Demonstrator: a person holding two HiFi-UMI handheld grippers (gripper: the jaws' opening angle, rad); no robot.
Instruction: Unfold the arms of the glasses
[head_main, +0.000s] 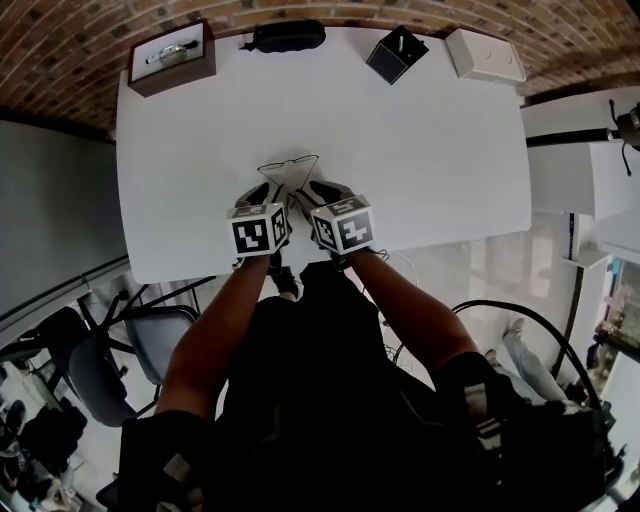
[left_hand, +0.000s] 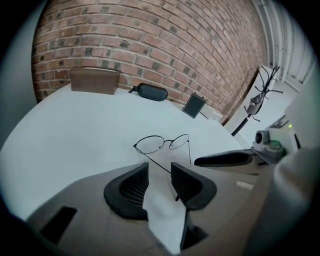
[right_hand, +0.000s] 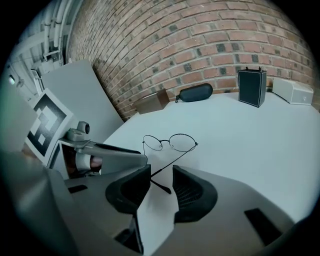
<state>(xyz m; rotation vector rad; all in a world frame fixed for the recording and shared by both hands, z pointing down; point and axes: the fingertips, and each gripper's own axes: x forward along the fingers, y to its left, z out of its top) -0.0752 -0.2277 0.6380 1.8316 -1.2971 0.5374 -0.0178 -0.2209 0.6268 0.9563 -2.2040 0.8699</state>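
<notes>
The left forearm (head_main: 222, 325) and the right forearm (head_main: 405, 312) are stretched forward from the body and are drawn near to each other at the wrists. The left gripper (head_main: 265, 190) and the right gripper (head_main: 322, 190) are held side by side, just beside each other, and are pointed obliquely downward. The jaws of each gripper are seen apart, with nothing pressed by the pads.

Head camera looks steeply down on the desk (head_main: 200, 150); 2 gripper cameras, low and close, both face the glasses (left_hand: 162, 143) and brick wall (left_hand: 150, 45).
</notes>
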